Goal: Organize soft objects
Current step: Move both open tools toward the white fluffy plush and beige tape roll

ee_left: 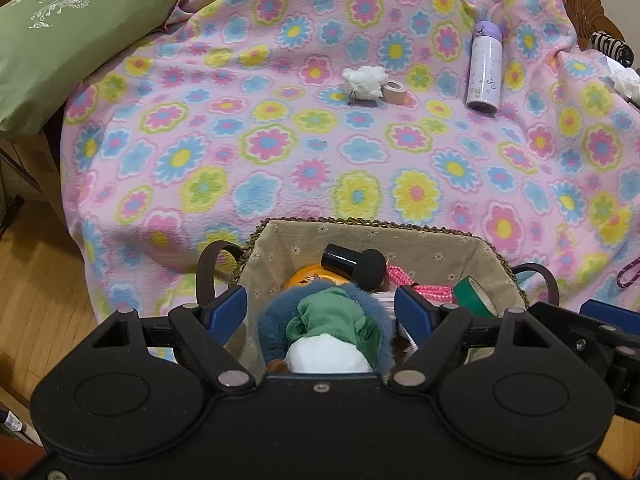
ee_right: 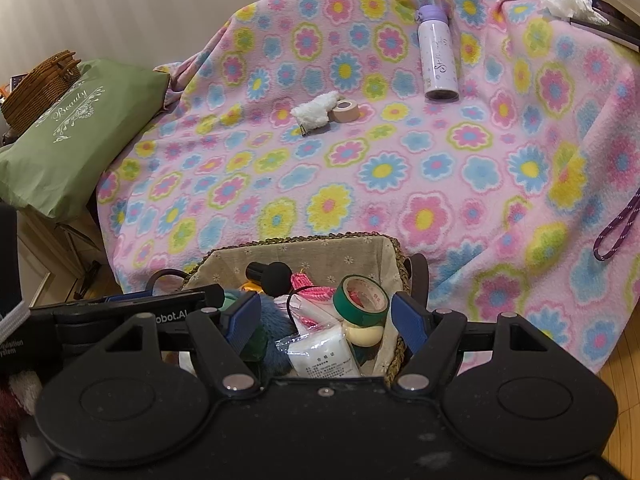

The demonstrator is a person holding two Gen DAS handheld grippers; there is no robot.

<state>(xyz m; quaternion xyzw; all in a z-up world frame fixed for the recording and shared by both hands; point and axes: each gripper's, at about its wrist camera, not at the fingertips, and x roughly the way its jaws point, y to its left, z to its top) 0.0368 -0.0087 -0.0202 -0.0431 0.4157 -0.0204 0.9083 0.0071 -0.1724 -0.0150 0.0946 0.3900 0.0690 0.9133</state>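
One basket [ee_left: 472, 248] stood at the near edge of the flowered blanket [ee_left: 280, 152]; both grippers hung over it. The left gripper [ee_left: 320, 312] had its fingers spread wide and released, a blue-furred plush toy [ee_left: 320, 320] with a green and white middle lying between them but untouched; the right gripper [ee_right: 324, 316] likewise stood released, gripping nothing, above the basket's right half.

Counted in the basket: one plush toy; one black brush [ee_left: 352, 265]; one orange round item [ee_left: 308, 276], partly hidden; one pink cord [ee_left: 416, 284]; one green tape roll [ee_left: 478, 294].

Counted on the blanket, well apart from the basket: one white fluffy piece [ee_left: 364, 82] touching one tan tape roll [ee_left: 395, 91]; one lavender bottle [ee_left: 485, 68] lying to their right; one green pillow [ee_left: 60, 44] at the left edge.

Only the right wrist view showed one white plastic packet [ee_right: 324, 350], one cream round item [ee_right: 364, 334] under the tape roll, and one wicker basket [ee_right: 40, 84] behind the pillow.
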